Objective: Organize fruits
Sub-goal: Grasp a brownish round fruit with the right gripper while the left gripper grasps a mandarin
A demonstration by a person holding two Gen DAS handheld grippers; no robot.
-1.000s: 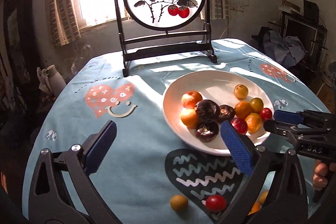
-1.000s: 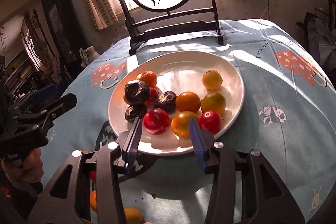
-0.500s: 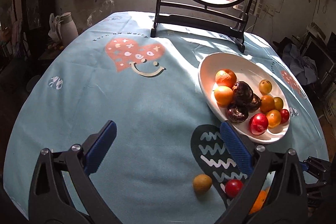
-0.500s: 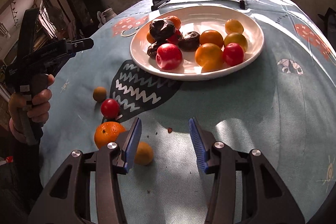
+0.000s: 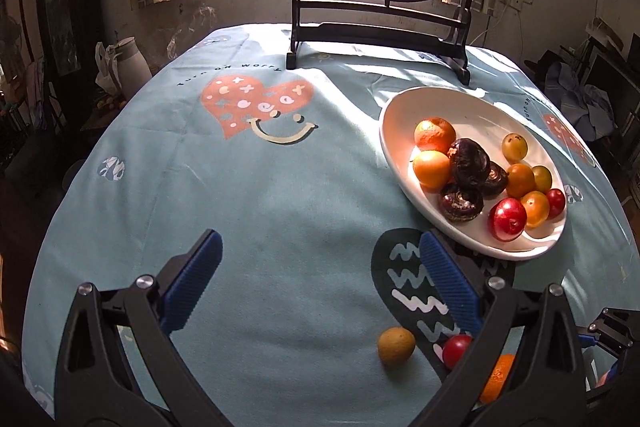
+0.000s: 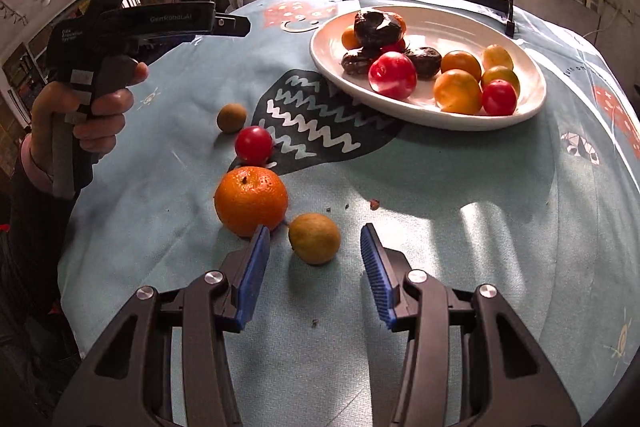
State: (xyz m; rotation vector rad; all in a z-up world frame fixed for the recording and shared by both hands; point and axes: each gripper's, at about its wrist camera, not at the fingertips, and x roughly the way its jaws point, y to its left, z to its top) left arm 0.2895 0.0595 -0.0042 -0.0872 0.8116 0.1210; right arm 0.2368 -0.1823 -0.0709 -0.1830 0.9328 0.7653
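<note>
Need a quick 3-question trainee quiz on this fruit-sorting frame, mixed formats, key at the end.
1. True or false: the right gripper is shut on the orange.
2. How many fruits lie on the tablecloth outside the white plate?
3. Which fruit sits nearest between the right gripper's open jaws? A) red fruit B) larger yellow-brown fruit C) orange

Key: 1. False: both it and the left gripper are open and empty. 2. Four: the orange, the red fruit, the larger yellow-brown fruit and a smaller yellow-brown fruit. 3. B.
</note>
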